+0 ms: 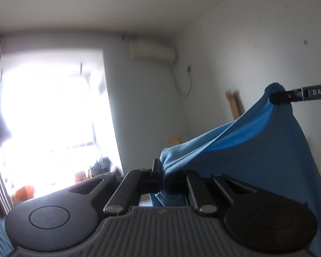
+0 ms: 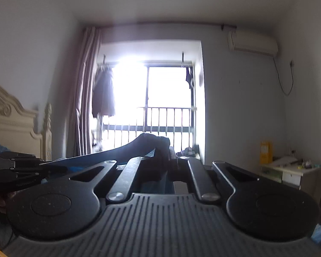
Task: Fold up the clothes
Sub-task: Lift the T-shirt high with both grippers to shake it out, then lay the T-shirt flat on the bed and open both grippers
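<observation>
left wrist view shows one blue cloth (image 1: 256,150) held up in the air by two grippers. left gripper (image 1: 160,177) pinches one edge tight. right gripper (image 1: 277,97) pinches the other, jaws squeezed on it.

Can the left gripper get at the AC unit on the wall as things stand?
Probably not: the left gripper is shut on the blue garment, and the AC unit sits high on the far wall.

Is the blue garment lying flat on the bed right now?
No, the blue garment hangs stretched in the air between the left hand-held gripper and the right hand-held gripper.
</observation>
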`<state>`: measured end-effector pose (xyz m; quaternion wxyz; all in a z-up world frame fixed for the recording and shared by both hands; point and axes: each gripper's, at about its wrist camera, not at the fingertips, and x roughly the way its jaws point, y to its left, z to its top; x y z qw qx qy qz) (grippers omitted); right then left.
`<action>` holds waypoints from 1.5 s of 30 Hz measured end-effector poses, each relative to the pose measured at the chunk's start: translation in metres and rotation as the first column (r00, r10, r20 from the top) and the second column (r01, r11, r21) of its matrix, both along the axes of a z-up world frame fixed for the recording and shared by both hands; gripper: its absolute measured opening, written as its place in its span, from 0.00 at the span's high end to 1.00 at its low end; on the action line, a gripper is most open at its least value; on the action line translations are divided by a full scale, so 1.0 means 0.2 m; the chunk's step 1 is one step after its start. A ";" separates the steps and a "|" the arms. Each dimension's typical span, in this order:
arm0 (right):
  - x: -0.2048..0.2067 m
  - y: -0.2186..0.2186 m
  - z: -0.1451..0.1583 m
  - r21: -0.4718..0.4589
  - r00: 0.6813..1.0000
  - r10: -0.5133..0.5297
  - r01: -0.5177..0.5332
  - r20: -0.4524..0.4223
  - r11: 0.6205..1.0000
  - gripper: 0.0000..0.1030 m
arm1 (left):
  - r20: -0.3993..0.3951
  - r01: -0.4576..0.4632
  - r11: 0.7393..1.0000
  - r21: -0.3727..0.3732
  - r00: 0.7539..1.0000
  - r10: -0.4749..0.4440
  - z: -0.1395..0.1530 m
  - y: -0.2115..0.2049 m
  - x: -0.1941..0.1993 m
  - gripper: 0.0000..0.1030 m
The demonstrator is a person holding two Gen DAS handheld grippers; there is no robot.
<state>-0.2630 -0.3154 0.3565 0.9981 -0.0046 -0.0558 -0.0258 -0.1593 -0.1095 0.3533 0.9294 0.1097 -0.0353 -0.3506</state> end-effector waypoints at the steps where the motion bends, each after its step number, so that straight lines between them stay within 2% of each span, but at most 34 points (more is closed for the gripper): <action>1: 0.09 -0.01 -0.04 0.001 1.000 -0.006 0.006 -0.029 1.000 0.97 | -0.025 -0.014 1.000 0.015 1.000 0.014 -0.06 -0.03 0.07 0.94; 5: 0.46 -0.08 -0.29 0.005 0.988 -0.027 0.028 -0.152 1.000 0.97 | -0.110 -0.067 0.994 0.090 0.991 0.076 -0.30 -0.15 0.38 0.94; 9: 0.76 -0.12 -0.59 0.019 0.963 -0.050 0.057 -0.266 0.998 0.97 | -0.169 -0.113 0.978 0.175 0.975 0.143 -0.58 -0.33 0.63 0.94; 11: 0.94 -0.15 -0.74 0.013 0.945 -0.073 0.082 -0.319 0.997 0.97 | -0.206 -0.123 0.970 0.210 0.964 0.167 -0.72 -0.32 0.74 0.93; 13: 1.09 -0.16 -0.88 0.011 0.925 -0.098 0.109 -0.368 0.994 0.97 | -0.267 -0.108 0.962 0.250 0.948 0.176 -0.84 -0.26 0.84 0.87; 14: 1.15 -0.16 -0.97 0.018 0.911 -0.105 0.122 -0.399 0.992 0.97 | -0.314 -0.088 0.959 0.269 0.933 0.174 -0.93 -0.27 0.89 0.78; 15: 1.22 -0.17 -1.05 0.024 0.896 -0.112 0.136 -0.430 0.990 0.95 | -0.360 -0.067 0.956 0.287 0.917 0.172 -1.01 -0.27 0.93 0.58; 16: 1.28 -0.18 -1.14 0.032 0.879 -0.116 0.147 -0.462 0.989 0.95 | -0.406 -0.045 0.952 0.303 0.898 0.172 -1.10 -0.28 0.98 0.48; 17: 1.32 -0.18 -1.23 0.056 0.854 -0.099 0.148 -0.510 0.987 0.93 | -0.461 -0.025 0.947 0.322 0.869 0.179 -1.21 -0.25 1.06 0.33; 18: 1.37 -0.18 -1.32 0.080 0.826 -0.082 0.151 -0.558 0.985 0.83 | -0.519 -0.005 0.941 0.340 0.833 0.192 -1.33 -0.21 1.16 0.29; 19: 1.41 -0.20 -1.41 0.093 0.789 -0.077 0.168 -0.610 0.981 0.65 | -0.568 0.006 0.935 0.355 0.796 0.210 -1.44 -0.18 1.19 0.29; 20: 1.44 -0.20 -1.48 0.108 0.753 -0.073 0.188 -0.654 0.976 0.57 | -0.603 0.003 0.932 0.363 0.763 0.232 -1.53 -0.14 1.19 0.29; 21: 1.47 -0.21 -1.56 0.124 0.719 -0.065 0.207 -0.692 0.970 0.50 | -0.628 -0.004 0.934 0.358 0.738 0.244 -1.58 -0.10 1.30 0.29; 22: 1.48 -0.23 -1.63 0.156 0.705 -0.040 0.211 -0.708 0.965 0.50 | -0.645 -0.011 0.942 0.337 0.726 0.239 -1.58 -0.08 1.37 0.29; 24: 1.43 -0.27 -1.64 0.218 0.701 0.003 0.218 -0.714 0.951 0.47 | -0.671 -0.021 0.960 0.280 0.710 0.212 -1.53 -0.05 1.40 0.27; 26: 1.40 -0.31 -1.62 0.280 0.711 0.033 0.234 -0.703 0.931 0.42 | -0.689 -0.038 0.976 0.214 0.703 0.178 -1.46 0.00 1.41 0.22; 27: 1.38 -0.36 -1.58 0.321 0.720 0.052 0.243 -0.692 0.915 0.40 | -0.695 -0.052 0.983 0.178 0.700 0.163 -1.43 0.03 1.40 0.20; 30: 1.25 -0.44 -1.50 0.453 0.744 0.130 0.250 -0.655 0.856 0.38 | -0.703 -0.093 0.992 0.090 0.699 0.129 -1.20 0.09 1.31 0.17; 33: 1.06 -0.49 -1.44 0.556 0.759 0.195 0.251 -0.621 0.792 0.37 | -0.704 -0.115 0.993 0.036 0.702 0.107 -1.10 0.16 1.27 0.17; 35: 0.90 -0.51 -1.42 0.601 0.767 0.222 0.252 -0.602 0.758 0.37 | -0.699 -0.115 0.993 0.029 0.708 0.102 -1.05 0.27 1.21 0.17; 38: 0.65 -0.51 -1.40 0.655 0.777 0.246 0.265 -0.580 0.708 0.37 | -0.690 -0.116 0.992 0.056 0.714 0.122 -0.99 0.41 1.10 0.17; 40: 0.48 -0.51 -1.40 0.688 0.788 0.249 0.280 -0.563 0.670 0.37 | -0.692 -0.113 0.990 0.080 0.709 0.137 -0.95 0.52 0.99 0.17; 42: 0.33 -0.51 -1.40 0.711 0.792 0.250 0.299 -0.557 0.636 0.37 | -0.706 -0.096 0.989 0.111 0.693 0.146 -0.94 0.62 0.86 0.18; 45: 0.13 -0.48 -1.43 0.719 0.779 0.247 0.340 -0.576 0.606 0.37 | -0.740 -0.048 0.986 0.157 0.656 0.149 -1.01 0.71 0.67 0.18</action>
